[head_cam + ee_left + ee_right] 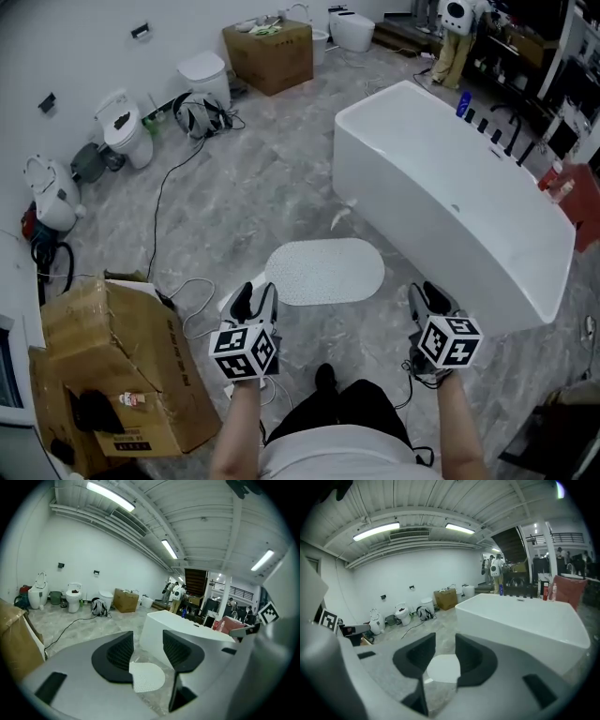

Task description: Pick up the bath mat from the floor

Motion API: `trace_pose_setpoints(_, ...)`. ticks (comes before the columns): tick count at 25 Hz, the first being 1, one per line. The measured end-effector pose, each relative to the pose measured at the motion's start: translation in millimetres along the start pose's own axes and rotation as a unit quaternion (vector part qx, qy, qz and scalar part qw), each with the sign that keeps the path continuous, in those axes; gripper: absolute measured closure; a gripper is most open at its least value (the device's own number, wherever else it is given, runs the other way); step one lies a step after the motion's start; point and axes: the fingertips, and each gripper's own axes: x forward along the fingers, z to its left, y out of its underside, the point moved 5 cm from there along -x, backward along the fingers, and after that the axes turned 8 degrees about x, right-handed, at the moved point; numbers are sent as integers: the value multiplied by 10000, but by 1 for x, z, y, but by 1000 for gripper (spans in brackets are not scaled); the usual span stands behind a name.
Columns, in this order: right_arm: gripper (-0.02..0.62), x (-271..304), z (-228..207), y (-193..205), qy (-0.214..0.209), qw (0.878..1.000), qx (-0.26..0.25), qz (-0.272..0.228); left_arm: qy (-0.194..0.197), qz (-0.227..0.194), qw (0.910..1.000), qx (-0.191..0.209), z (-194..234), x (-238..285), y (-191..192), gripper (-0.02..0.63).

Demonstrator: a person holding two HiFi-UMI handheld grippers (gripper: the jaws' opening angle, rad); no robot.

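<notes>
Facing bath mat (324, 271), left claw (255, 298), right claw (429, 298) parted, empty, forearms (236, 422) visible only from head view

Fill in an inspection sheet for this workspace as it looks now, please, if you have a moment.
Surface: grey marbled tile floor, mostly bare in the middle.
Job's things: white oval textured bath mat lies flat beside the white freestanding bathtub.
Clutter: open brown cardboard box at left; second brown carton and white toilets by the wall.
Grippers: left gripper and right gripper both open, holding nothing.
Cables: black cable runs across the floor.
Surroundings: white wall at left; dark racks far right.
</notes>
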Motion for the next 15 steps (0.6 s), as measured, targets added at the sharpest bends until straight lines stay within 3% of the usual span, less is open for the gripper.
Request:
trace_pose_setpoints(8, 463, 37, -5, -11, 49, 9998, 30, 171, 7, 84, 10000, -41, 9, 39, -7, 416)
trace_pose_setpoints(15, 463, 90, -5, -16, -153, 9988, -10, 468, -141, 211, 9996, -102, 22, 72, -5, 413)
